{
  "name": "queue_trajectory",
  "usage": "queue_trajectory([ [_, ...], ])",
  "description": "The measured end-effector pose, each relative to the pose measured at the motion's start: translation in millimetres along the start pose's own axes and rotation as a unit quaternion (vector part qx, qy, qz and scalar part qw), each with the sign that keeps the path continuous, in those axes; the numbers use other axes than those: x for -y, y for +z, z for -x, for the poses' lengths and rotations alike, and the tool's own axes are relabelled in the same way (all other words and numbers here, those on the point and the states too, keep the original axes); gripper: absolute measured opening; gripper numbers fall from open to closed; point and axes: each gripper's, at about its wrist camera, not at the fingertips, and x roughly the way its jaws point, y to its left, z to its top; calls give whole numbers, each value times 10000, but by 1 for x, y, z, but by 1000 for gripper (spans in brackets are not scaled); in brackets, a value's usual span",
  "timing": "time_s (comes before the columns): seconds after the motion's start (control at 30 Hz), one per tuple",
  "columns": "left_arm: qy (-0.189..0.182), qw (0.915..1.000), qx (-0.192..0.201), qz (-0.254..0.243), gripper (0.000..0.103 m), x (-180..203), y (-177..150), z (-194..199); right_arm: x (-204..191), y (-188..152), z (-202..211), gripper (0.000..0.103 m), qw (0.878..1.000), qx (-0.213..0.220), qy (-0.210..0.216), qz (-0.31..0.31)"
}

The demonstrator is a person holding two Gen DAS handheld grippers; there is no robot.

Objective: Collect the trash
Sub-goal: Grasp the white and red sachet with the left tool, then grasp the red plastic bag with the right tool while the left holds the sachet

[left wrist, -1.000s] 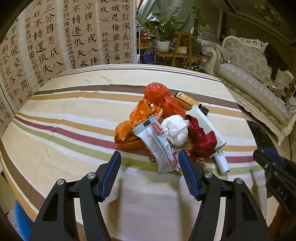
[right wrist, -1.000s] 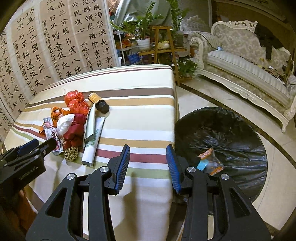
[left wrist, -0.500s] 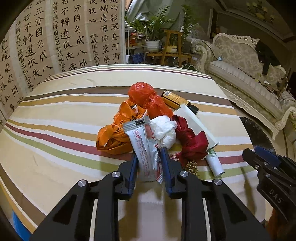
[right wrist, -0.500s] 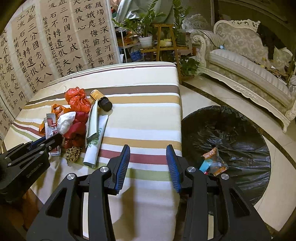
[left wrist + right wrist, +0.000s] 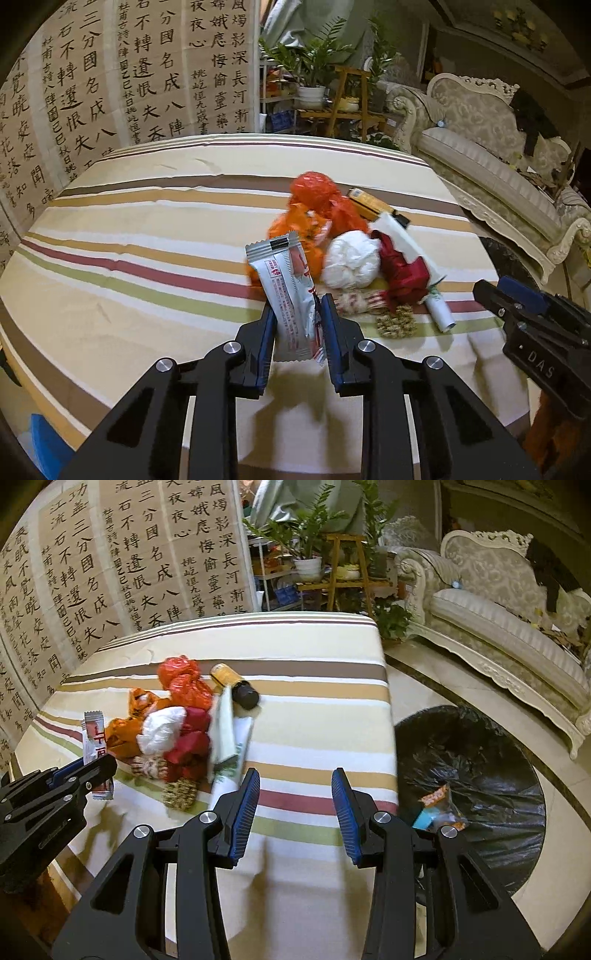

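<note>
- The left hand-held gripper (image 5: 297, 312) is clamped on a silver snack wrapper (image 5: 290, 295), lifted just off the striped bench (image 5: 129, 280).
- The right hand-held gripper (image 5: 293, 799) gapes, holding nothing.
- The black bin bag (image 5: 480, 771) holds a packet or two (hard to count); the trash pile (image 5: 184, 723) remains.

wrapper (image 5: 291, 295) in my left gripper (image 5: 297, 325): glossy silver foil. tablecloth (image 5: 147, 258): matt striped cloth. bin liner (image 5: 491, 760): shiny black plastic.

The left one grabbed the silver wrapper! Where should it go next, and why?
Probably carry it right, toward the black trash bag on the floor. The left hand-held gripper already pinches the silver wrapper lifted off the striped table, and the bag lies open.
</note>
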Motion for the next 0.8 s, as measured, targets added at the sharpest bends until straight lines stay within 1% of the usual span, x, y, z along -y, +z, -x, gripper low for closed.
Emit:
queue_trajectory([
  [0.27, 332, 9993, -33, 142, 26, -34, -5, 0, -29, 10, -1, 40, 9995, 61, 204, 233],
  [0.37, 399, 9989, -36, 224, 26, -46, -5, 0, -40, 13, -3, 40, 9991, 50, 271, 317],
  [0.53, 438, 9986, -30, 307, 26, -56, -6, 0, -59, 16, -11, 40, 9983, -18, 370, 458],
  [0.7, 405, 9986, -59, 335, 26, -62, -6, -3, -69, 16, -22, 39, 9978, -128, 384, 524],
  [0.8, 366, 9987, -80, 349, 26, -63, -9, -3, -71, 14, -27, 36, 9977, -224, 386, 510],
])
